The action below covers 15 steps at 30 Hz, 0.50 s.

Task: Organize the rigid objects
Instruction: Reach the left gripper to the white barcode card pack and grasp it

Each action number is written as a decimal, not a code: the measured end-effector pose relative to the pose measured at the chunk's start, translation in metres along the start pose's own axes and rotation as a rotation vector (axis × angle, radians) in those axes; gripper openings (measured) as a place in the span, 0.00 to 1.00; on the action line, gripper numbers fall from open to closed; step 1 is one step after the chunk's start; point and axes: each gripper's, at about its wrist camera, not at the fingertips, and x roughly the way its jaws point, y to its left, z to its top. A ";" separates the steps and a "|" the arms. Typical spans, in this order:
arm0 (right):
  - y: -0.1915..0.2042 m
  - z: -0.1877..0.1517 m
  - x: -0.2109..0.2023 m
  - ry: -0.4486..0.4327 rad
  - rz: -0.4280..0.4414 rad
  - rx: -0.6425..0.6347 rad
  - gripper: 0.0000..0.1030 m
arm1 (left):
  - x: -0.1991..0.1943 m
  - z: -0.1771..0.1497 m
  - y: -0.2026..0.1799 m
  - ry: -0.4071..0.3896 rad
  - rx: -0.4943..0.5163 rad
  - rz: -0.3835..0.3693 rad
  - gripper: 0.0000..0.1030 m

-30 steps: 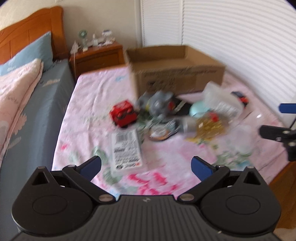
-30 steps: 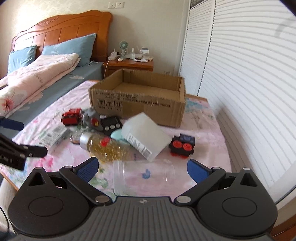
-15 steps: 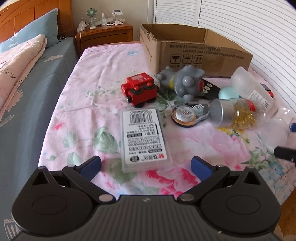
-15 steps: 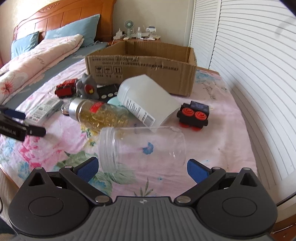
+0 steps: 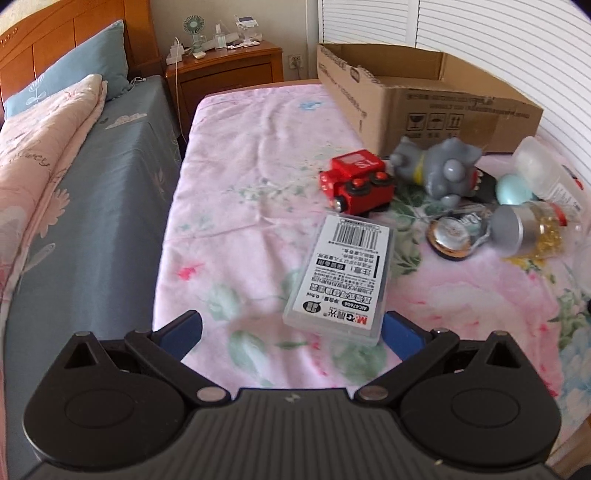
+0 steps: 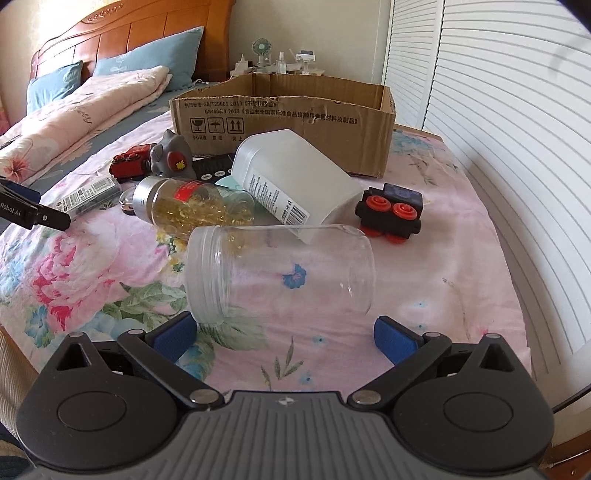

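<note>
Right gripper (image 6: 283, 334) sits low over the floral sheet (image 6: 424, 280), jaws spread wide, nothing between them. Just ahead lies the clear plastic jar (image 6: 280, 271) on its side, mouth pointing left, its neck near the left blue pad. Behind it, the white plastic container (image 6: 295, 181) leans tilted, label down the side, touching the capsule jar (image 6: 195, 203) with its silver lid and golden contents. To the right, a black toy train (image 6: 389, 214) with red wheels stands apart.

Over on the other side, left gripper (image 5: 291, 332) is wide open as well, empty, with the flat barcode-labelled case (image 5: 343, 277) lying just in front, its near corner beside the right pad. Past the case, the red toy train (image 5: 356, 181) sits next to the grey cat figure (image 5: 439, 170), which lies tipped over. A round tin (image 5: 450, 236) rests close to the capsule jar's lid.

Farthest back, the open cardboard box (image 6: 284, 118) stands on the sheet, and beyond it the wooden nightstand (image 5: 225, 70) with a small fan (image 5: 192, 27).
</note>
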 end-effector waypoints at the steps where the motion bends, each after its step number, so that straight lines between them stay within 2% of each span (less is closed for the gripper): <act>1: 0.000 0.000 0.000 0.004 -0.003 0.002 1.00 | 0.001 0.002 0.001 -0.001 -0.001 0.016 1.00; 4: 0.001 0.000 -0.001 0.013 -0.003 0.002 1.00 | 0.000 0.008 0.005 -0.008 0.003 0.053 0.99; 10: 0.001 0.000 -0.001 0.017 -0.001 0.000 1.00 | 0.000 0.032 -0.010 -0.073 0.067 -0.123 0.99; 13: 0.001 -0.001 -0.002 0.017 0.000 0.000 1.00 | 0.020 0.047 -0.019 -0.071 0.120 -0.176 0.99; 15: 0.001 0.000 -0.002 0.018 0.000 0.000 1.00 | 0.037 0.054 -0.023 -0.036 0.147 -0.205 1.00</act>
